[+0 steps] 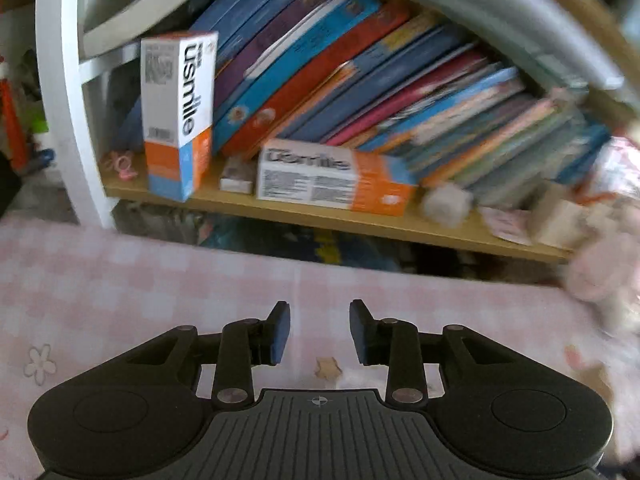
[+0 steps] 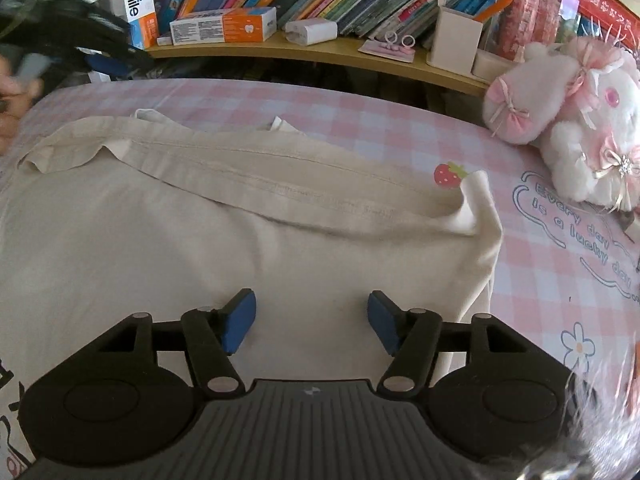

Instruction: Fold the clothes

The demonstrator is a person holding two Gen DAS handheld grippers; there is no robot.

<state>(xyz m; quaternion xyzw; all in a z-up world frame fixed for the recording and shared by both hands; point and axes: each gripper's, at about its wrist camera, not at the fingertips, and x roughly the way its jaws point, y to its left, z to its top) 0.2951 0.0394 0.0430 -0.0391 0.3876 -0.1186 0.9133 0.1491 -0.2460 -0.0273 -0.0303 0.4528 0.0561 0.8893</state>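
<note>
**Both grippers empty over the bed, shirt lying partly folded**

We see the cream shirt (image 2: 200,240) spread on the pink checked sheet (image 2: 360,120), its far edge turned over into a long band with a stitched hem running from left to right. One corner of the fold stands up a little beside a strawberry print (image 2: 448,175).

Our right gripper (image 2: 311,322) hangs over the near part of the shirt with its jaws released and wide apart; the blue pads (image 2: 240,320) touch nothing and only flat cloth shows between them.

Our left gripper (image 1: 320,332) points at the bare sheet, jaws parted by a narrower gap and gripping nothing. In the right view it shows as a dark blur at the far left edge, beyond the shirt's corner.

Behind the bed runs a wooden shelf (image 2: 340,54) of leaning books (image 1: 360,80), with one toothpaste box (image 1: 178,112) upright and another (image 1: 332,178) lying flat. A pink-and-white plush (image 2: 572,120) sits on the sheet to the right, well apart from the shirt.
</note>
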